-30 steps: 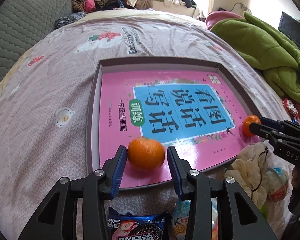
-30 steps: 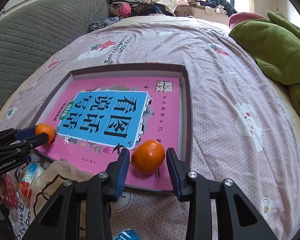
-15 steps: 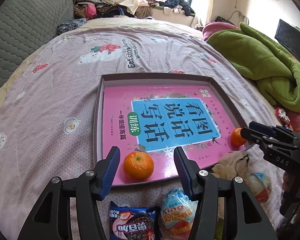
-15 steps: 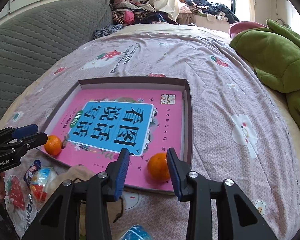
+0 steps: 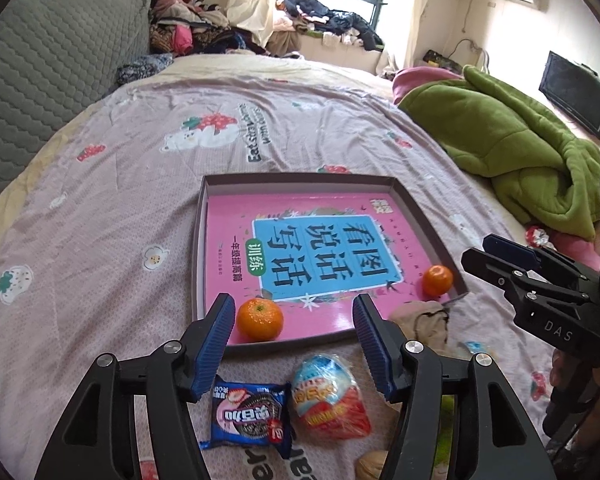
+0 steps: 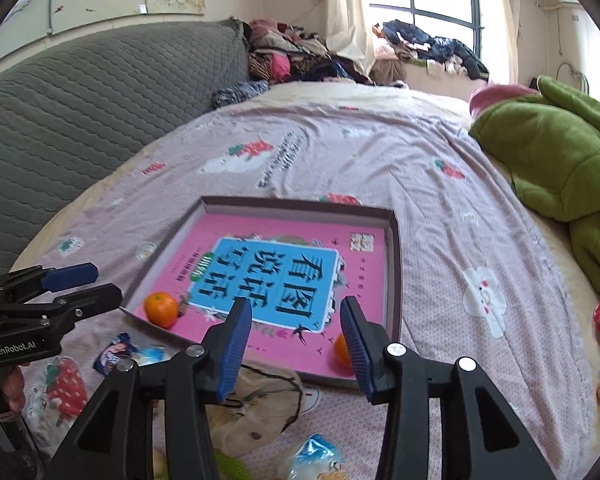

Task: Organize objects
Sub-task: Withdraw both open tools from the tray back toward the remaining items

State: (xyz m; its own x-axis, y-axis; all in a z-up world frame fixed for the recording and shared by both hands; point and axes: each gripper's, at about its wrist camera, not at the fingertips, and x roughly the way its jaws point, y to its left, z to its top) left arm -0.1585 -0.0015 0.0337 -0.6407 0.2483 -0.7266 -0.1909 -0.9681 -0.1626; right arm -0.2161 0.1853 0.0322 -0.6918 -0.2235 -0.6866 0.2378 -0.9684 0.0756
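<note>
A shallow brown tray (image 5: 199,248) lies on the bed and holds a pink book (image 5: 320,256). Two oranges rest on the book: one (image 5: 260,318) at the near left corner, the other (image 5: 437,280) at the near right corner. My left gripper (image 5: 294,308) hovers above and behind the left orange. Its jaws are opening and the pads stay clear of the fruit. My right gripper (image 6: 296,312) is also opening, with nothing gripped. The right orange (image 6: 342,350) peeks out beside its right finger (image 6: 356,344). The left orange (image 6: 161,309) shows in the right wrist view too.
Near the tray's front edge lie a blue cookie pack (image 5: 252,416), a wrapped egg-shaped sweet (image 5: 328,396) and a beige pouch (image 5: 420,316). A green blanket (image 5: 520,136) is heaped at the right. A grey quilted headboard (image 6: 80,100) stands at the left.
Both grippers have risen and drawn back from the tray with their jaws spreading wider. Each orange, earlier framed between a pair of pads, now lies free on the book.
</note>
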